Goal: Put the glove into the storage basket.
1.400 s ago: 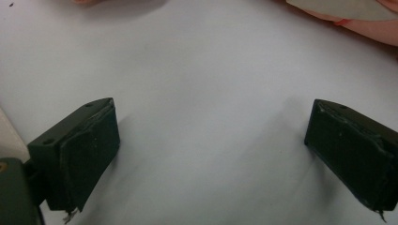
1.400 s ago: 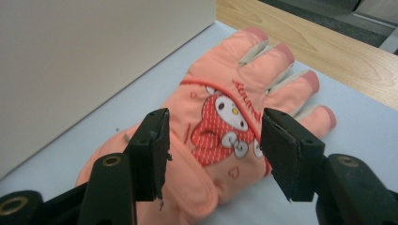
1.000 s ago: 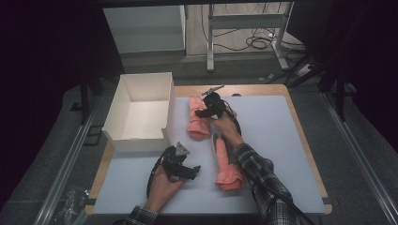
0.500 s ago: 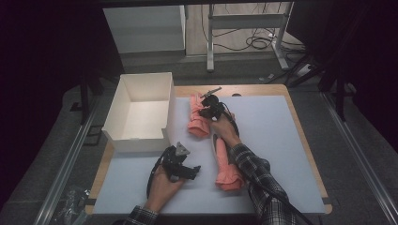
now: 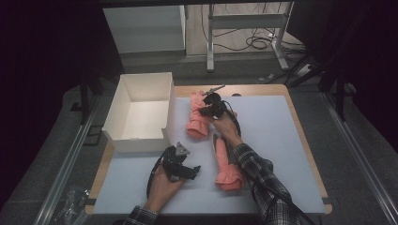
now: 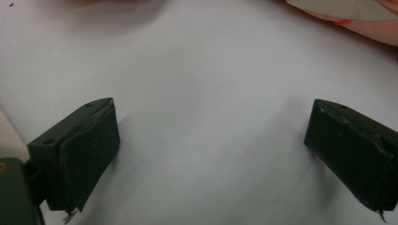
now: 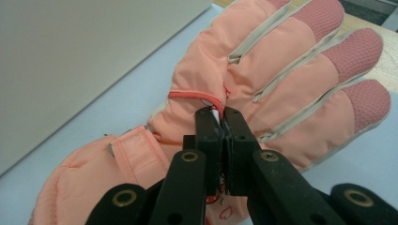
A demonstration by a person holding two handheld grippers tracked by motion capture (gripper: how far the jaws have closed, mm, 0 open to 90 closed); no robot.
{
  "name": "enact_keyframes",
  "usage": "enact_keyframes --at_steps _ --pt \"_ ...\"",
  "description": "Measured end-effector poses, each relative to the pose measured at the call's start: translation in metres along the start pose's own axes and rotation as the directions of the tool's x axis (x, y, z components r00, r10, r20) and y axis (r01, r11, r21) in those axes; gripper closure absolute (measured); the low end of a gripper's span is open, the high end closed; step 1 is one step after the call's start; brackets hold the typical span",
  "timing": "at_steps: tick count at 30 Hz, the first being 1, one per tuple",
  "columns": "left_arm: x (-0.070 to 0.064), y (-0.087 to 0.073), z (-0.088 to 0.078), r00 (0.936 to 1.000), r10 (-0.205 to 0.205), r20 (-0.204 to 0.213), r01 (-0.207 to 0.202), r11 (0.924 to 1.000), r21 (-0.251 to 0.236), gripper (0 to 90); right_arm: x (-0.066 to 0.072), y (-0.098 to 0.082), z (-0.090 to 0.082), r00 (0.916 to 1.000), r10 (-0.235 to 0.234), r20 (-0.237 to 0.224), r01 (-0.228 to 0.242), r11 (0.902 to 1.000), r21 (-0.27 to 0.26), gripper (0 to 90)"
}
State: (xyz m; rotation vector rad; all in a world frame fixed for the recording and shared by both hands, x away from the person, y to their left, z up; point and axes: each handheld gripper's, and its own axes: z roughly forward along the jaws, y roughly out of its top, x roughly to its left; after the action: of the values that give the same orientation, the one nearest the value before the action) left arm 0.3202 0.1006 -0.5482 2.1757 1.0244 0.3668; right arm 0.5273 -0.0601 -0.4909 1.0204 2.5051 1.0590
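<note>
- Mat (image 5: 281, 140), pale blue, on a wooden table (image 5: 307, 140); bare stretch right of the gloves, narrow wood margin at the edges.
- White cardboard box (image 5: 141, 112), open-topped, nothing visible inside, at the mat's far-left corner.
- Far glove (image 5: 197, 117), salmon-pink, beside the box; right gripper (image 7: 223, 117) has just clenched, pinching its fabric.
- Near glove (image 5: 225, 164), lying under the right forearm.
- Left gripper (image 6: 211, 136), jaws released, over bare mat.
- Floor beyond: cables, metal frame legs.

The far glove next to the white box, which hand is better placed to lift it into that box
Right. The right gripper is already pinched shut on the far glove, beside the white box. The left gripper sits open over bare table, nearer the other glove.
</note>
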Motion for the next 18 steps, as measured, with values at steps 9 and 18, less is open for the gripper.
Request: enact_keyframes --at_steps 9,18 --pt "0.000 0.000 0.000 1.0000 0.000 0.000 0.000 1.0000 -0.001 3.6 0.003 0.008 -0.024 0.9988 -0.003 -0.050 0.002 0.9997 -0.026 86.0" --pt "0.000 0.000 0.000 1.0000 0.002 -0.001 -0.002 1.0000 0.001 3.6 0.009 0.013 -0.046 0.9953 -0.026 -0.093 0.024 0.9993 -0.030 85.8"
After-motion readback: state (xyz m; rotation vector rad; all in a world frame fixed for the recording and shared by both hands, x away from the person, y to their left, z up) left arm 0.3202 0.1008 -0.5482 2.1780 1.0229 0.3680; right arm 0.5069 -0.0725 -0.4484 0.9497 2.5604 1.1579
